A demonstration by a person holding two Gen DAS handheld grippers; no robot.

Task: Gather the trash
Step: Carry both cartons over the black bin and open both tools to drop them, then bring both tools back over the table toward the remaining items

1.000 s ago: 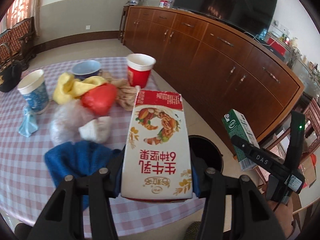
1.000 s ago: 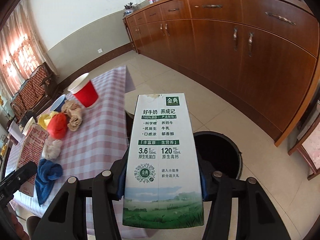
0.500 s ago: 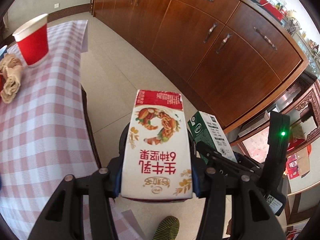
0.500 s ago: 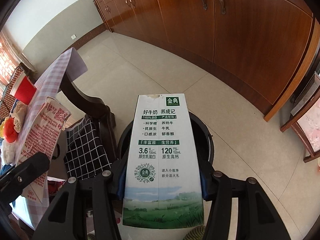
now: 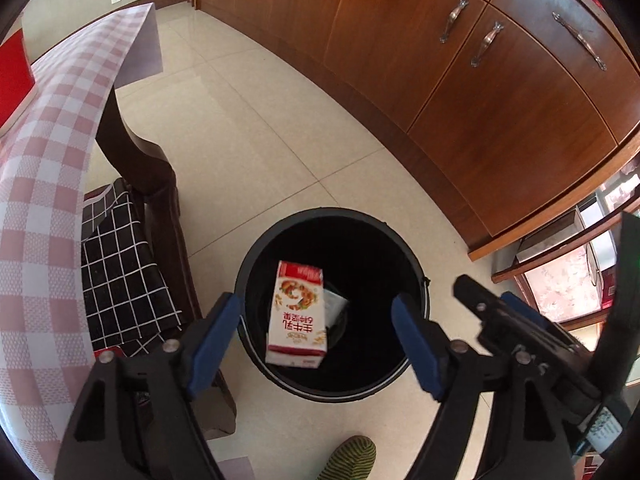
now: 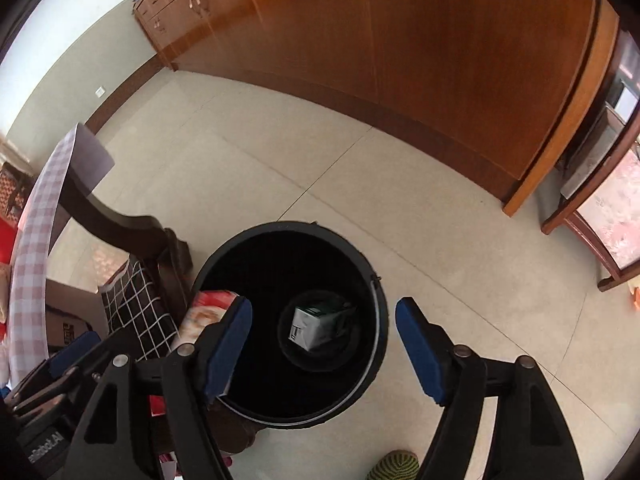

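A black round trash bin [image 5: 256, 248] stands on the tiled floor right under both grippers. My left gripper [image 5: 318, 308] points down at it with its jaws opening. A red-and-white milk carton [image 5: 296, 316] is loose between the blue pads, touching neither, and dropping into the bin. My right gripper [image 6: 324, 308] hangs over the same bin [image 6: 372, 280], jaws opening too, nothing pressed between them. A green-and-white milk carton [image 6: 316, 326] lies at the bin's bottom. The red-and-white carton [image 6: 202, 312] shows at the bin's left rim, partly behind a finger.
A table with a pink checked cloth [image 5: 40, 160] is on the left, with a red cup [image 5: 12, 80] at its edge. A dark wooden chair with a black grid cushion [image 5: 120, 272] stands beside the bin. Brown cabinets [image 5: 480, 80] line the far side. A person's striped sock [image 5: 352, 456] is near.
Both grippers swung away from the table, tipped down over the bin and opened. The red-and-white carton and the green-and-white carton left the pads and dropped into the bin.
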